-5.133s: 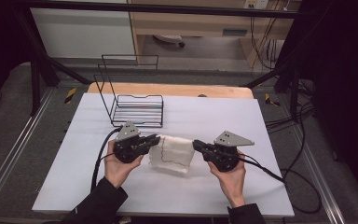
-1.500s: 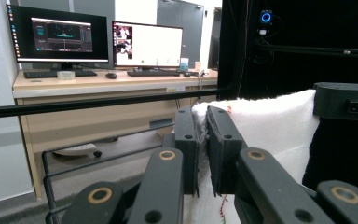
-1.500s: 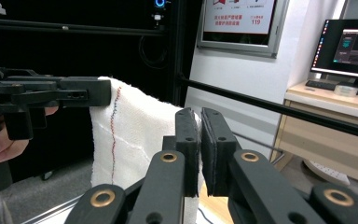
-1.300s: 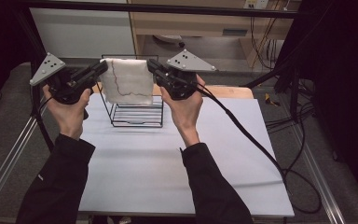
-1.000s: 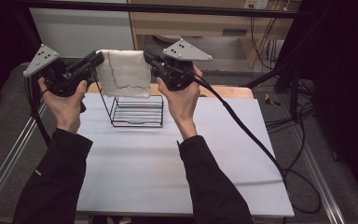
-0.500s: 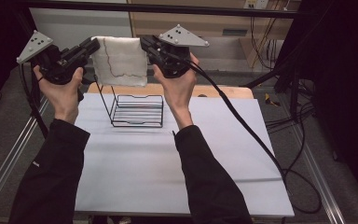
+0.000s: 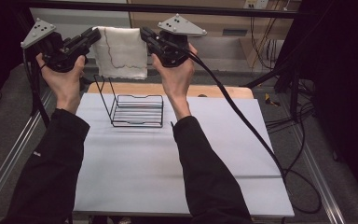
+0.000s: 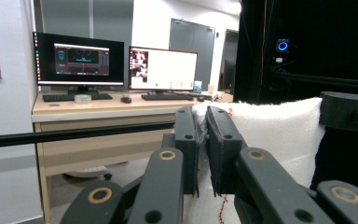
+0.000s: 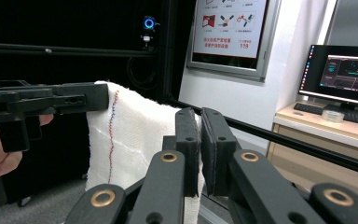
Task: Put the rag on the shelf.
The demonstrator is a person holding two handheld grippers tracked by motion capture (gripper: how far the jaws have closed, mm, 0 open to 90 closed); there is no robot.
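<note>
A white cloth [image 7: 121,51] with a red stitched edge hangs spread between my two grippers, high above the table. My left gripper [image 7: 94,35] is shut on its upper left corner, and my right gripper [image 7: 145,33] is shut on its upper right corner. In the left gripper view the cloth [image 8: 270,140] is pinched between the black jaws of the left gripper [image 8: 202,116]. In the right gripper view the cloth [image 9: 135,140] is pinched in the right gripper [image 9: 199,119], with the left gripper [image 9: 93,98] at its far corner. A black wire rack [image 7: 130,105] stands on the table below the cloth.
The white table top [image 7: 168,163] stretches toward me from the rack. A wooden board [image 7: 223,91] lies behind the rack. A black cable [image 7: 242,116] trails from the right gripper across the table's right side. A metal frame bar [image 7: 168,8] runs overhead.
Both grippers have risen with the cloth stretched between them and shifted a little further from me. The cloth now hangs higher above the rack.
</note>
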